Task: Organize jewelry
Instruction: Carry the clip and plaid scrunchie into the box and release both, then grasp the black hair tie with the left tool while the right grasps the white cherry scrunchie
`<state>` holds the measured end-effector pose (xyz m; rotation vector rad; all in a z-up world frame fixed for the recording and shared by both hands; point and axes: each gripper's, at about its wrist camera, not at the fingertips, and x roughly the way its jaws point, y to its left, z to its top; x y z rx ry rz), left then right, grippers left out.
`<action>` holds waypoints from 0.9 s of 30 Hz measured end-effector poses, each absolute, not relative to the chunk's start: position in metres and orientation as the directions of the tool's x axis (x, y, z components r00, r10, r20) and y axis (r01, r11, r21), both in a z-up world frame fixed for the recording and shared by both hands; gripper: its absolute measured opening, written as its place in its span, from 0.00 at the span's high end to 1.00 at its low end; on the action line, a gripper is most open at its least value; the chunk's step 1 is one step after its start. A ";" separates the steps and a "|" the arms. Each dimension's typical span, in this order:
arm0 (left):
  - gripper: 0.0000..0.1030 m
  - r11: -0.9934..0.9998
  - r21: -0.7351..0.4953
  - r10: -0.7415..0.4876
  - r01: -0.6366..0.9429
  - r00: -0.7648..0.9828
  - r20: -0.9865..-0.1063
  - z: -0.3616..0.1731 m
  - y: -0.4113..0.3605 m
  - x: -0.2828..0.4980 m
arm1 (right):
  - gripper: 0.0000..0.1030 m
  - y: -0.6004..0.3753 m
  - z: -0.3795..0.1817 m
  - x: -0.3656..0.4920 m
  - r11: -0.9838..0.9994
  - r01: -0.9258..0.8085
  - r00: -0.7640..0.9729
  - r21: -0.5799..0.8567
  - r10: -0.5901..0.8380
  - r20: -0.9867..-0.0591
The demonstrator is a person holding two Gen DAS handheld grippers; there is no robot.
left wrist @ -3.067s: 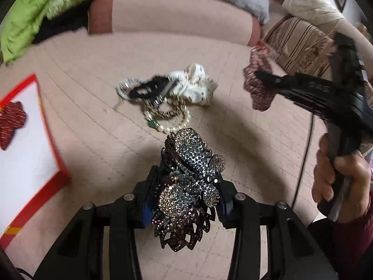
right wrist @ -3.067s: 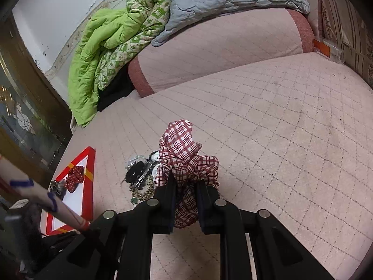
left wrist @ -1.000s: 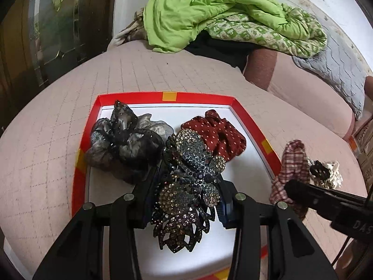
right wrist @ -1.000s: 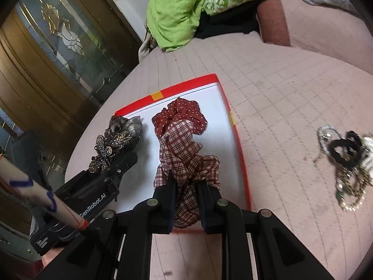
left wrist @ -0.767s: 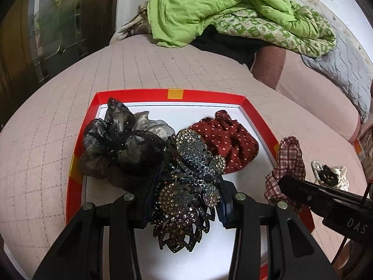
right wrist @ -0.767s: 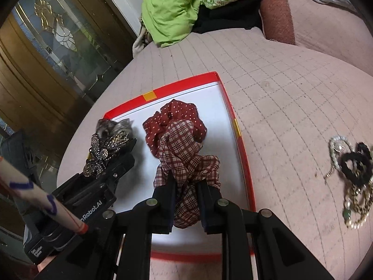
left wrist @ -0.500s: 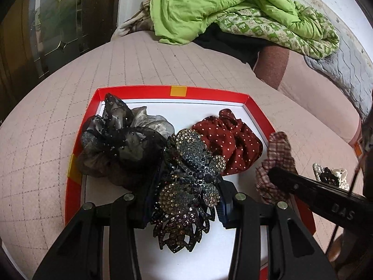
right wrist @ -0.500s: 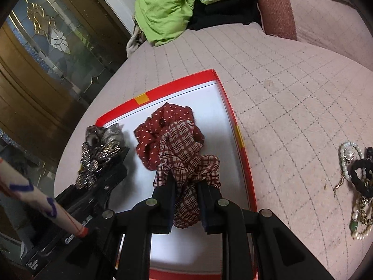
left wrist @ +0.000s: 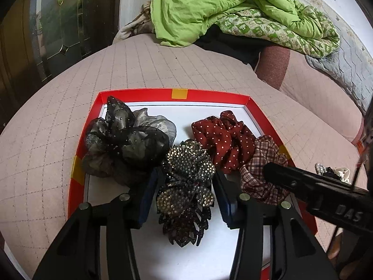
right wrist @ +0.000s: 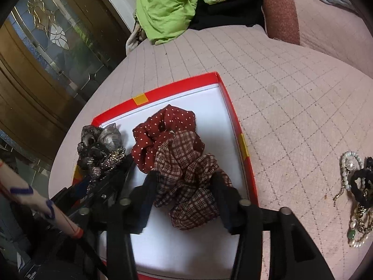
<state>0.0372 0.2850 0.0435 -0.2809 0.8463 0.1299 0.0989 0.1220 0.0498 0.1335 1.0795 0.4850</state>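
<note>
As both tilt down over tray point(right wrist: 235, 119), right gripper point(right wrist: 184, 186) just parted off plaid scrunchie point(right wrist: 186, 175), left gripper point(left wrist: 184, 186) loosening around rhinestone clip point(left wrist: 186, 182).

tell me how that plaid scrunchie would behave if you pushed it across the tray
The plaid scrunchie looks soft and floppy: its gathered folds would probably squash and bunch rather than slide cleanly. It seems light, so it likely drags along the white tray floor and may nudge the dotted red scrunchie touching it.
</note>
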 end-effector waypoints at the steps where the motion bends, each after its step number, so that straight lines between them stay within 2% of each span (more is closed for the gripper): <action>1: 0.52 0.956 -0.189 0.006 -0.225 0.658 -0.753 0.044 0.284 0.037 | 0.48 0.120 0.052 0.098 0.886 -0.316 0.384 0.339 0.446 -0.808; 13: 0.50 0.975 -0.156 0.014 -0.160 0.740 -0.673 0.068 0.253 0.022 | 0.47 0.060 0.083 0.046 0.895 -0.274 0.457 0.352 0.443 -0.771; 21: 0.50 0.987 -0.156 -0.072 -0.036 0.769 -0.635 0.081 0.205 0.009 | 0.47 -0.027 0.086 0.010 0.932 -0.153 0.508 0.329 0.360 -0.783; 27: 0.50 0.980 -0.176 -0.188 0.092 0.724 -0.663 0.078 0.158 -0.001 | 0.47 -0.100 0.082 -0.001 0.940 -0.021 0.551 0.340 0.294 -0.781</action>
